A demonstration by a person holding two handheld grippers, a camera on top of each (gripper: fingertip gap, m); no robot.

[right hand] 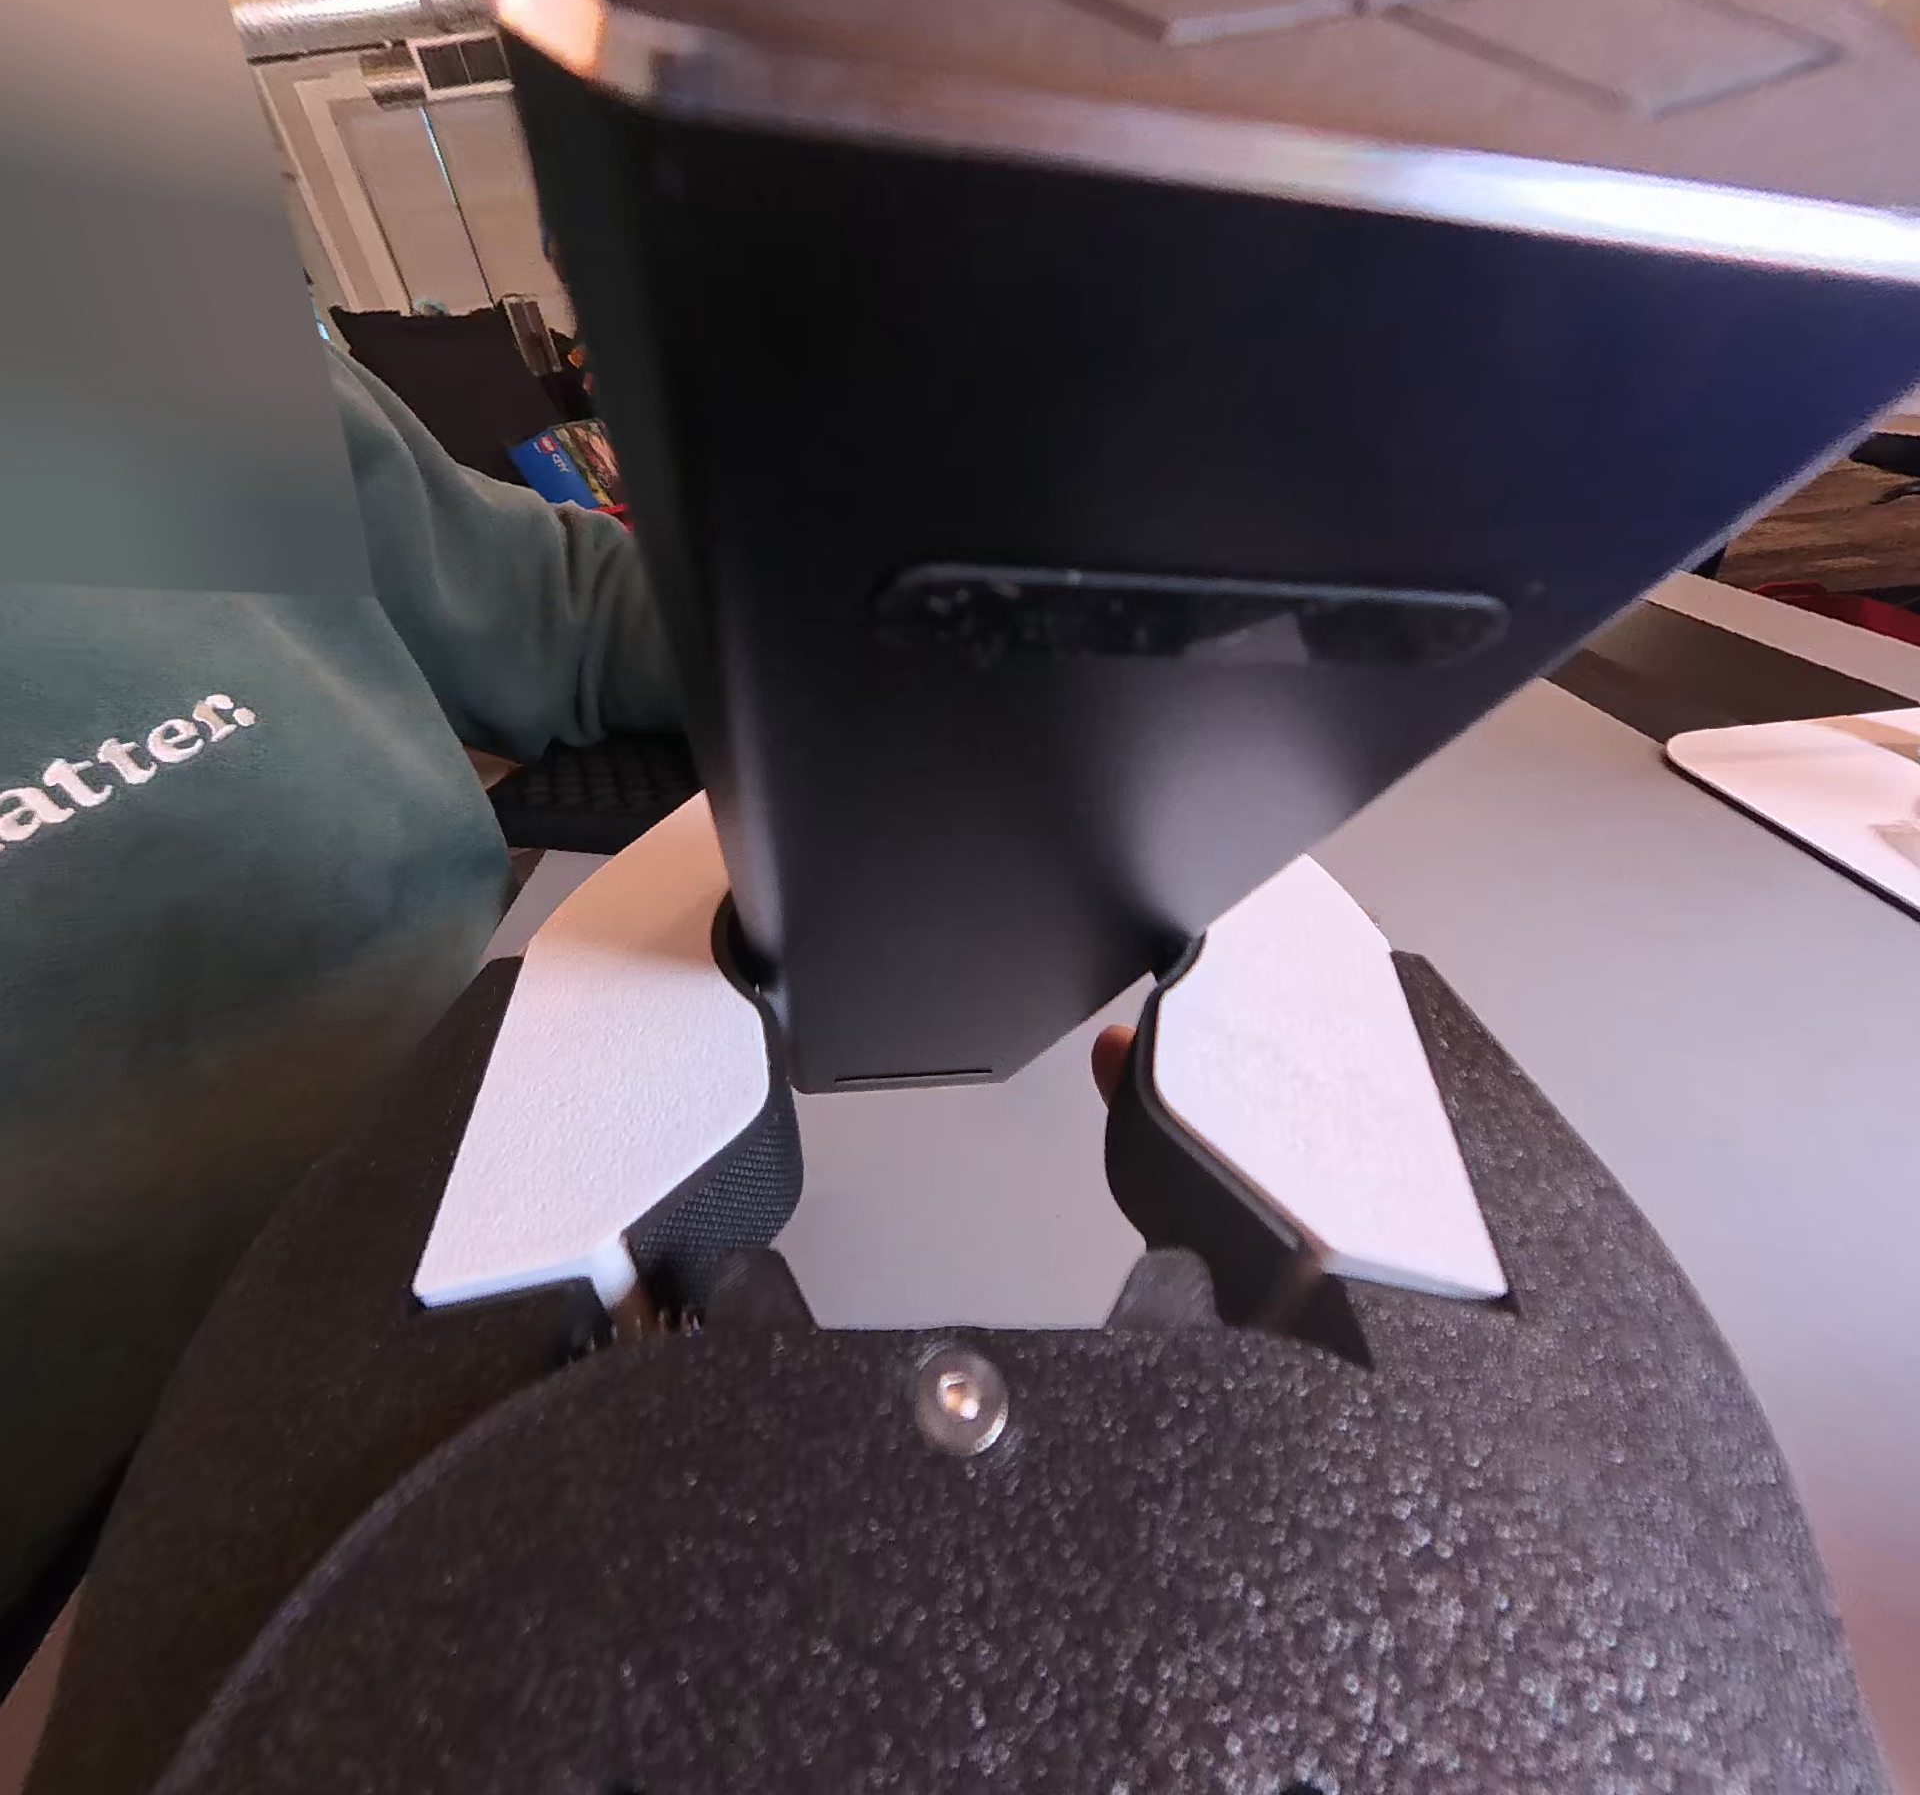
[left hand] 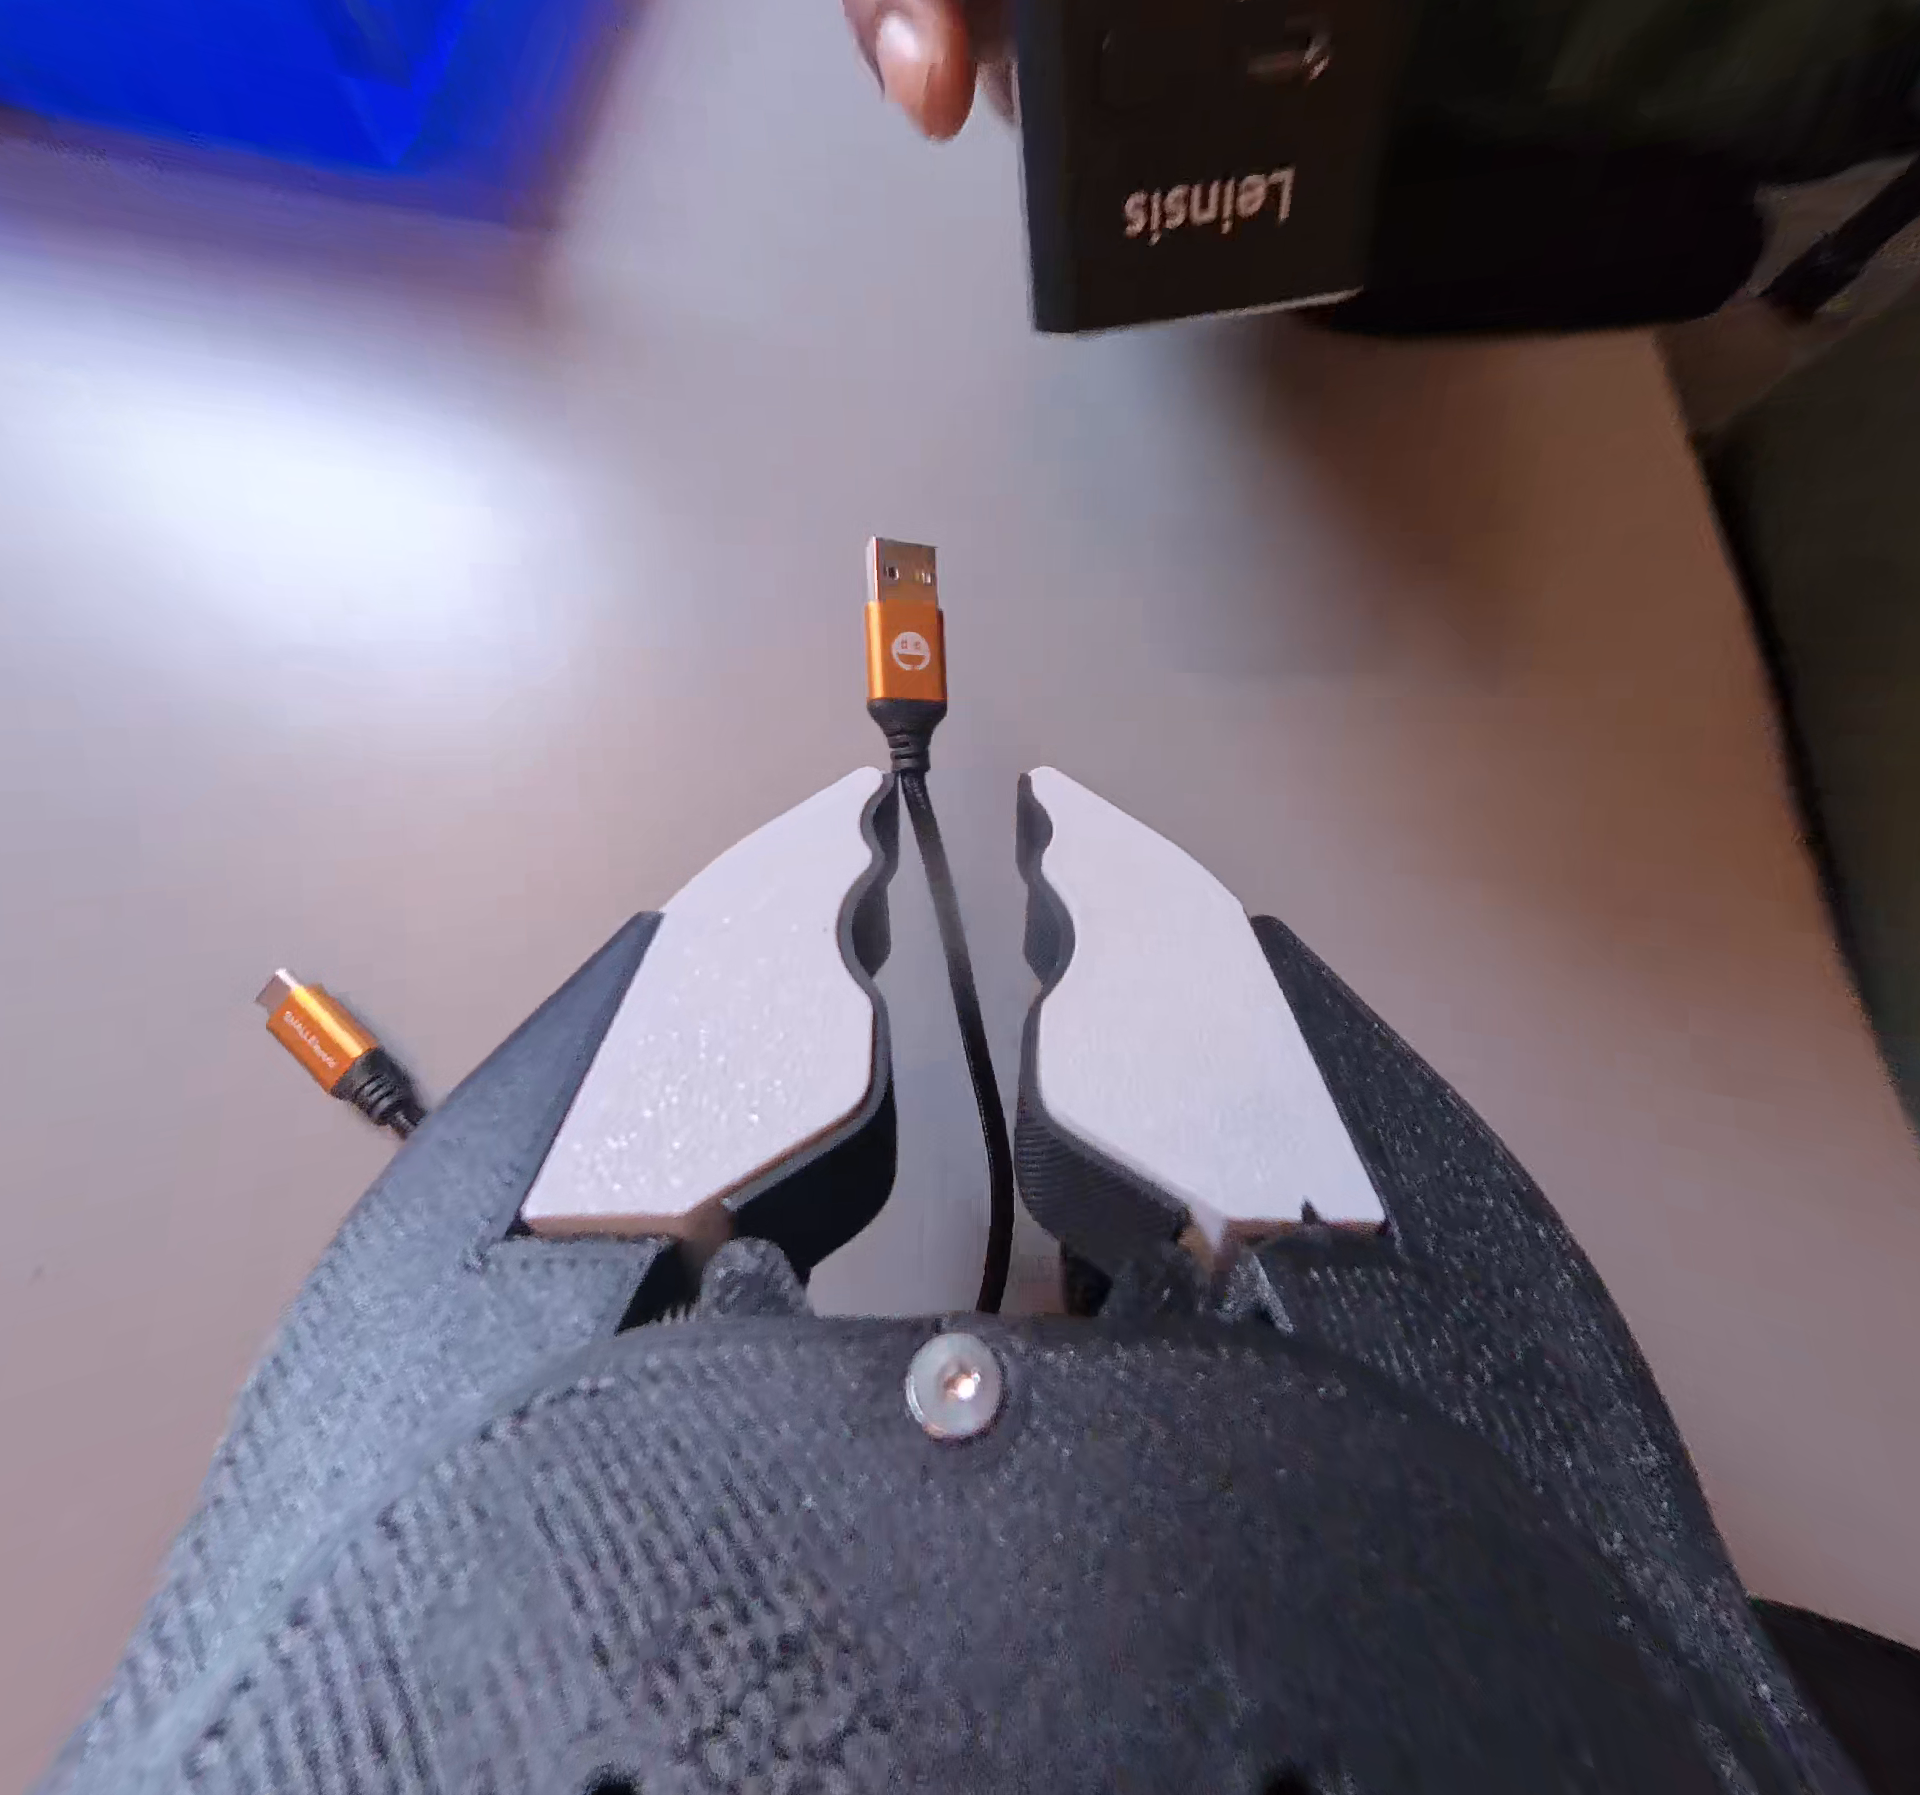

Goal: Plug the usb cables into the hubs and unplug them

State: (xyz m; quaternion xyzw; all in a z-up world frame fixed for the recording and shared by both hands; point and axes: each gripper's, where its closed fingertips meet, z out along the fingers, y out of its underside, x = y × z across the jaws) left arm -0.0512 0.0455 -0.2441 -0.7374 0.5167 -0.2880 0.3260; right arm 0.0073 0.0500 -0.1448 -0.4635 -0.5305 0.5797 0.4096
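Orange-collared USB cable (left hand: 904, 649) lying loose between left tool's (left hand: 951, 789) parted fingers, right tool (right hand: 961, 976) clamping matte-black hub (right hand: 1039, 457) — tilted.

We see the blue bin (left hand: 281, 20) blurred and cropped; the hub (right hand: 1091, 550) perhaps hides the right fingertips.

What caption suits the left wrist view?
Open left gripper behind an orange USB-A plug, black hub held ahead.

Tabletop (left hand: 468, 706) is mostly bare between the plug (left hand: 902, 639) and the hub (left hand: 1195, 114), so that lane's open. A thumb (left hand: 904, 10) crowds the hub's left, blue bin (left hand: 260, 10) blocks far left.
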